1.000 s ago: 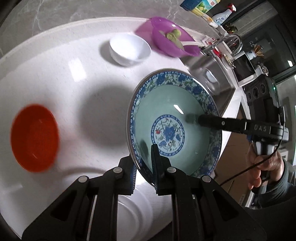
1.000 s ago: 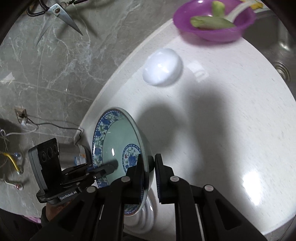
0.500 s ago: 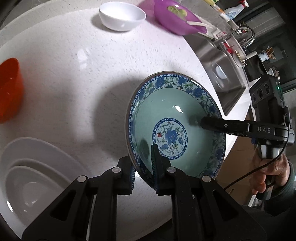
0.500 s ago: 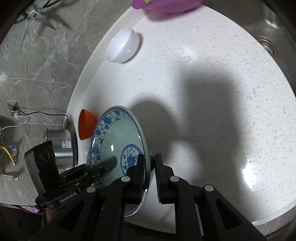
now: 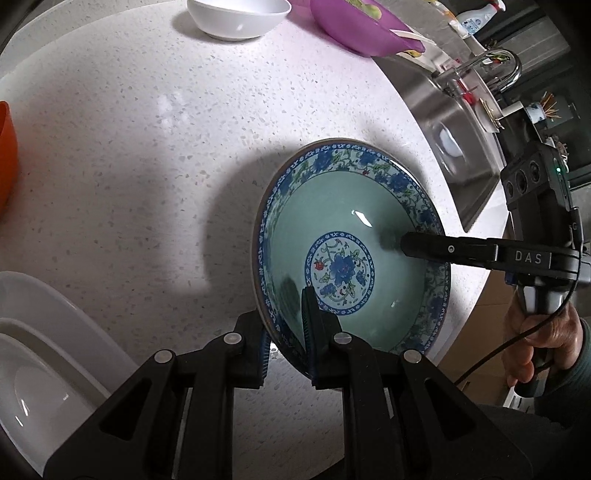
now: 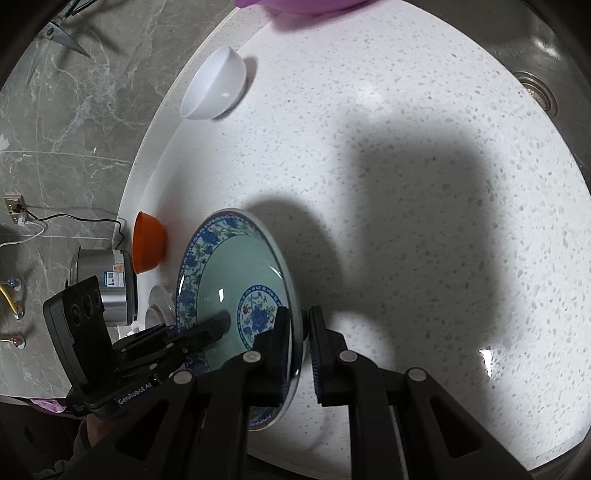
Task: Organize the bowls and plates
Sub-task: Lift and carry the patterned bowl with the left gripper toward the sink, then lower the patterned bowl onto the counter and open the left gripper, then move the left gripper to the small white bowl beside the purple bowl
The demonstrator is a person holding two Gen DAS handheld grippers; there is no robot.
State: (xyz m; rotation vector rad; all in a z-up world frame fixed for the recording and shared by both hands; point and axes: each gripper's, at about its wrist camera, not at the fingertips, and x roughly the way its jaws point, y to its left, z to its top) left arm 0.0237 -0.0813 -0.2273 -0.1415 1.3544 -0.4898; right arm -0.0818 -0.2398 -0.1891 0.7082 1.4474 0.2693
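Observation:
A celadon bowl with a blue floral rim [image 5: 351,221] hangs low over the white speckled counter [image 5: 147,166], gripped from both sides. My left gripper [image 5: 284,332] is shut on its near rim, one finger inside and one outside. My right gripper [image 5: 406,245] is shut on the opposite rim; only its inner finger shows there. The right wrist view has the bowl [image 6: 229,288] edge-on to the left, pinched by my right gripper [image 6: 297,325], with my left gripper [image 6: 218,325] reaching into it. Whether the bowl's foot touches the counter is hidden.
Stacked white plates [image 5: 37,350] lie at the lower left, an orange bowl [image 5: 5,155] at the left edge. A white bowl [image 5: 236,18] and a purple bowl [image 5: 362,26] sit at the back. The steel sink [image 5: 454,129] is on the right. A metal pot [image 6: 107,288] stands by the wall.
Both grippers have come down together with the bowl, closer to the counter. The orange bowl has slid to the left edge and the white plates have come into view.

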